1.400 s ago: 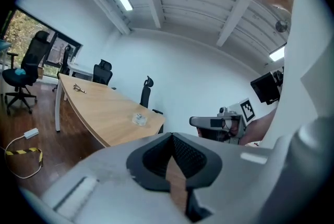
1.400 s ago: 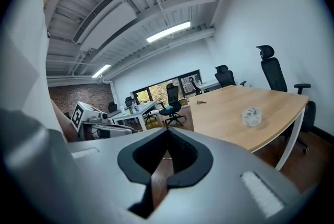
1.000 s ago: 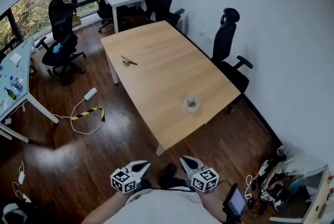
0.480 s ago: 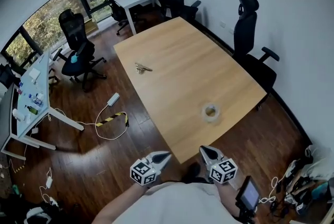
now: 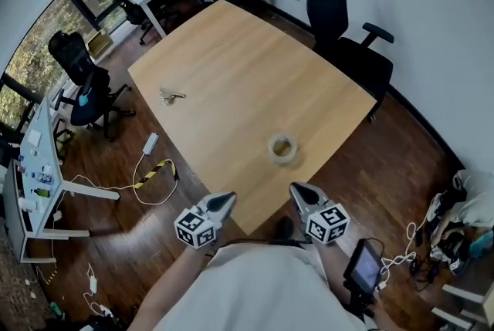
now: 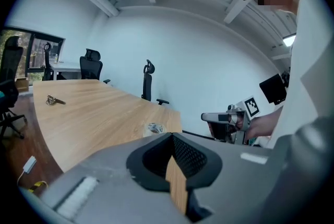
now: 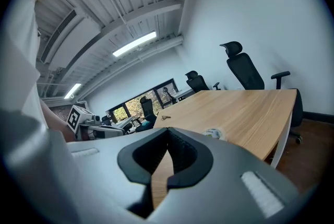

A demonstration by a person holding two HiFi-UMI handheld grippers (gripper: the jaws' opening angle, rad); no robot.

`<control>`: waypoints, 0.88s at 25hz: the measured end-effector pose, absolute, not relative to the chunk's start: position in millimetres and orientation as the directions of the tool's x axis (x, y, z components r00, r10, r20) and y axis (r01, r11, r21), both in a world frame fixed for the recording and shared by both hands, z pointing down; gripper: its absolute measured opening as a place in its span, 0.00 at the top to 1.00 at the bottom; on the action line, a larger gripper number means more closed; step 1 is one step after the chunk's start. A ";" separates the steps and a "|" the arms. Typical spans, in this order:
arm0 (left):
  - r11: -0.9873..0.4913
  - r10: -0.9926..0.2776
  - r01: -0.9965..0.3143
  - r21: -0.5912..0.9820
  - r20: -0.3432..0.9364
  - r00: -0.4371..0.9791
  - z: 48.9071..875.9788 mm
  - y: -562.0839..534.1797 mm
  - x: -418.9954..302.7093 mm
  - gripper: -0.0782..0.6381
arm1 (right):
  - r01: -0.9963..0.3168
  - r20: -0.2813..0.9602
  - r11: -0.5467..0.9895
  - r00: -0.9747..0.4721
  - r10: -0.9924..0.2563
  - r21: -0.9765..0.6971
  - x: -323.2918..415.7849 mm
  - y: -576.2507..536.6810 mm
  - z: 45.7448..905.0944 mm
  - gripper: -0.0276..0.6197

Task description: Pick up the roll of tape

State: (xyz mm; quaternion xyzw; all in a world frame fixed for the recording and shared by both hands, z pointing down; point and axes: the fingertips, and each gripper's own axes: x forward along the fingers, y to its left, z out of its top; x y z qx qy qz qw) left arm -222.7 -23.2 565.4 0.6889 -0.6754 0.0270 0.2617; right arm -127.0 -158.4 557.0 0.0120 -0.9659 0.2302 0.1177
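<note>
A roll of clear tape [image 5: 282,149] lies flat on the wooden table [image 5: 247,67], close to its near corner. My left gripper [image 5: 226,200] and right gripper [image 5: 296,189] hover side by side just short of the table's near edge, both pointing toward the roll and apart from it. Both are shut with nothing in them. In the left gripper view the tape [image 6: 154,127] shows beyond the closed jaws of the left gripper [image 6: 171,138], with the right gripper [image 6: 222,117] to the side. In the right gripper view the tape [image 7: 212,133] lies ahead of the right gripper [image 7: 167,133].
A bunch of keys [image 5: 168,96] lies at the table's left side. Black office chairs [image 5: 333,9] stand at the far side and on the left [image 5: 77,75]. Cables [image 5: 150,171] lie on the dark wood floor, more clutter [image 5: 455,221] at the right.
Both grippers have moved forward together to the table's near edge. The tape now lies much nearer to them. Both stayed shut.
</note>
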 end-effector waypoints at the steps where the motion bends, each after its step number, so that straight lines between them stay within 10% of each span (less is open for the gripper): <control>1: 0.045 -0.910 -0.946 0.320 0.404 0.093 565.6 -28.9 -220.2 0.88 | -0.083 0.229 0.892 -0.973 0.023 -0.445 -122.7 -164.9 555.4 0.95; 22: -0.347 -0.799 -0.860 0.373 0.363 0.480 558.9 -86.1 -256.1 0.88 | -0.332 0.298 0.866 -0.927 -0.227 -0.373 -163.2 -148.1 536.5 0.95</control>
